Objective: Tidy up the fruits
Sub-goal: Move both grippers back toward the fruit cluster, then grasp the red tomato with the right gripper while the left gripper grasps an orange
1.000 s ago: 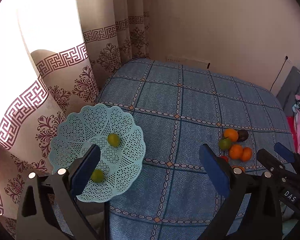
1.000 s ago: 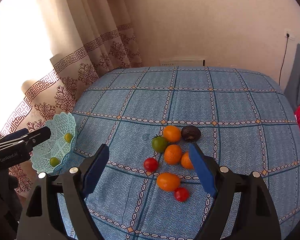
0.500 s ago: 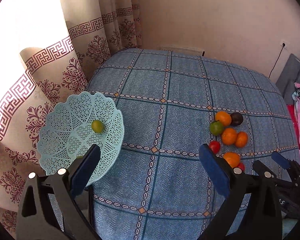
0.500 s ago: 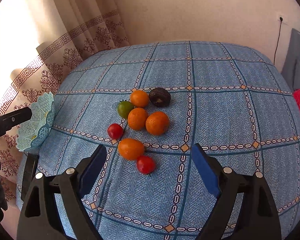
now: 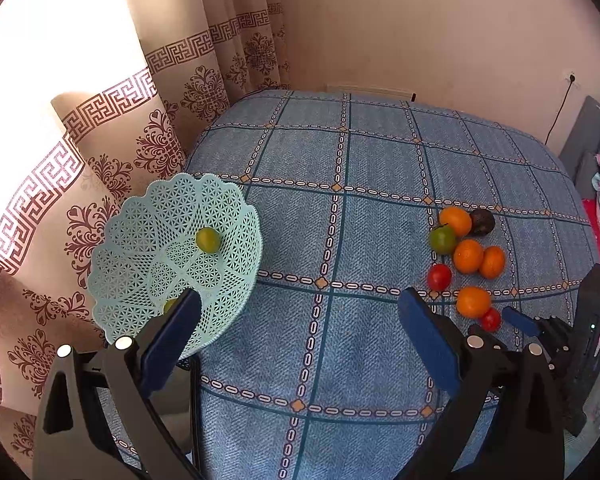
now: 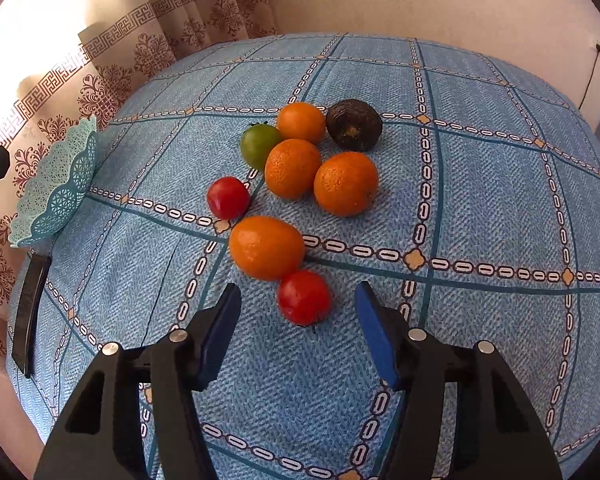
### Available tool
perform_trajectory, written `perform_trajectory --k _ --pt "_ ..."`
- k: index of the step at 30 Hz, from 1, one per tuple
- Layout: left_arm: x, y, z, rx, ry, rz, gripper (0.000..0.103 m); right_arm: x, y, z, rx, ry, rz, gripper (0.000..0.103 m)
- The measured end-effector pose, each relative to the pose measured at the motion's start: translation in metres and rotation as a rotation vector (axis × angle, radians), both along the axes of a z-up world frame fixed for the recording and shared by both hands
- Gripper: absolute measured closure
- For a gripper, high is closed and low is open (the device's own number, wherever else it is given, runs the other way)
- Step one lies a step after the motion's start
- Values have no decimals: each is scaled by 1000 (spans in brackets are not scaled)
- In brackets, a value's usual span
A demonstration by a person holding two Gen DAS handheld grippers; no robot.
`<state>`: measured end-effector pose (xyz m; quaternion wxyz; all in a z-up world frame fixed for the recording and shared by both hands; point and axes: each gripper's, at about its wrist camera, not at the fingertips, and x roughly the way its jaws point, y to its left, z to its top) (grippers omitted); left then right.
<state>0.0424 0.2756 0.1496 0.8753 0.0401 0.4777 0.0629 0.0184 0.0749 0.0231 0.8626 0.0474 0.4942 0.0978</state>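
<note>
Two small green fruits (image 5: 208, 240) lay in the mint basket (image 5: 140, 232) at the desk edge, eight more clustered on the cloth; right hand-held gripper (image 6: 296, 312) spread empty around the nearest red tomato (image 6: 304, 298), left hand-held gripper (image 5: 296, 320) released

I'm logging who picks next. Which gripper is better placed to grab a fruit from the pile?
Right. The right gripper is open just short of the near red tomato; the left gripper is open over bare cloth beside the basket.
</note>
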Motion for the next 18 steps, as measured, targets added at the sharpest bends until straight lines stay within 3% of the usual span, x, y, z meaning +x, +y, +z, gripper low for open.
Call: perform_trajectory --k 8,18 --pt "-2 -10 -3 -2 19 -13 3 7 0 0 -9 -7 35 76" --pt "0 -33 -16 -48 49 -32 3 -13 -22 9 21 3 40 77"
